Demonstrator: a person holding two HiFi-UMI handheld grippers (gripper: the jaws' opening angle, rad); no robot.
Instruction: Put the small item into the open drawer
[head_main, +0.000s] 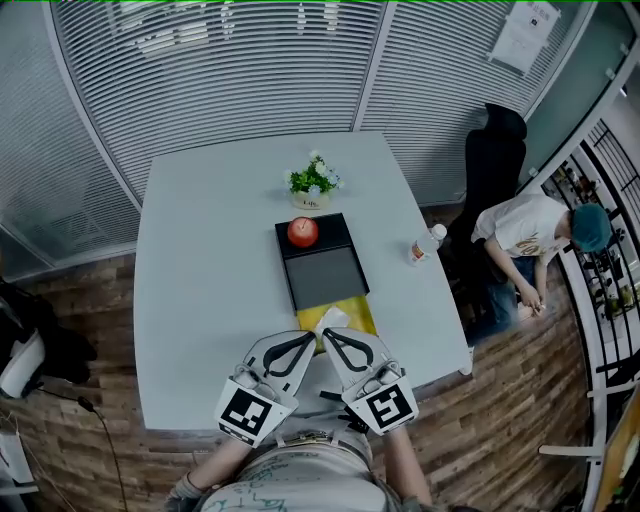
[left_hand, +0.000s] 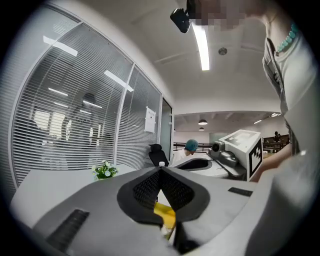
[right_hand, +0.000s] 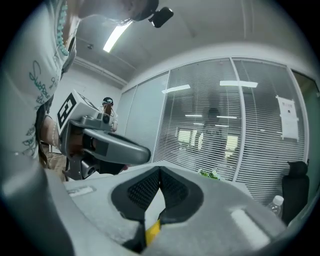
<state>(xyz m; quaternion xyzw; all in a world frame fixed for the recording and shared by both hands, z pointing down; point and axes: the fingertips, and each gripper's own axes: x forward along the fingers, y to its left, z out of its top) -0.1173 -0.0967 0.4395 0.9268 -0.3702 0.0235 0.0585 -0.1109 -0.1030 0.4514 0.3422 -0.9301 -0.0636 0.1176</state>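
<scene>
Left claw (head_main: 310, 341), right claw (head_main: 329, 336) both closed, empty. Parked at surface (head_main: 200, 300) edge, clear of yellow drawer (head_main: 357, 317) — white item (head_main: 332, 319) seemingly inside already.

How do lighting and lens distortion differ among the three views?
Head view: dim, bluish, the blinds bend in curves. Left gripper view: black round border, the ceiling lamp glares white. Right gripper view: same round border, the window frame bows.

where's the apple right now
Head view: the apple sits on top of the black drawer unit at mid-table, just in front of the flower pot.
</scene>
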